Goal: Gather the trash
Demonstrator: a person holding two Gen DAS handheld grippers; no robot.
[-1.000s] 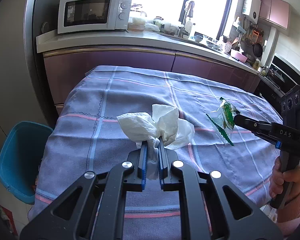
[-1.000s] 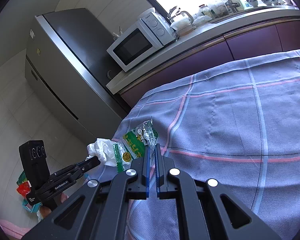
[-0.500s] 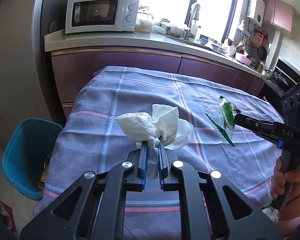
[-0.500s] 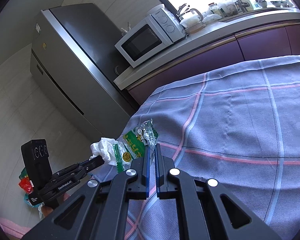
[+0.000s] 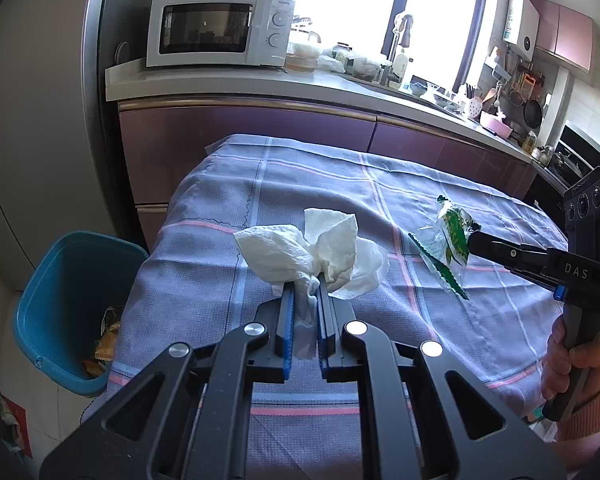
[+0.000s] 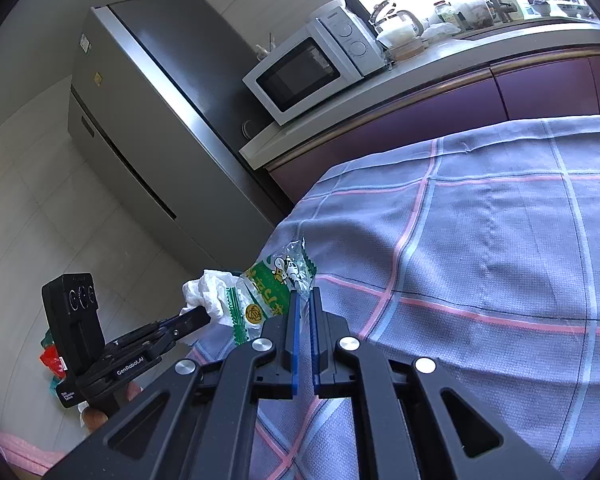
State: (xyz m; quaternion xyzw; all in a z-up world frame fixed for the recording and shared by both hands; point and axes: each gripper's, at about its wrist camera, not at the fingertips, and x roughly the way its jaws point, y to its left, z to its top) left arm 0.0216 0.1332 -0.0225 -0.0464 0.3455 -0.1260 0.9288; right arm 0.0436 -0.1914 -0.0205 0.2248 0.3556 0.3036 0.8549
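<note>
White crumpled tissue [image 5: 316, 252] is clamped in the left gripper [image 5: 306, 292] fingers, a green wrapper [image 6: 274, 296] in the closed right gripper [image 6: 305, 300]; both have drifted toward the blue bin [image 5: 56, 300], now fuller in view, so dropping seems next.

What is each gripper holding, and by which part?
Left gripper: crumpled white paper towel, pinched at its bunched lower end. Right gripper: green-and-white snack wrapper, pinched at its edge.
</note>
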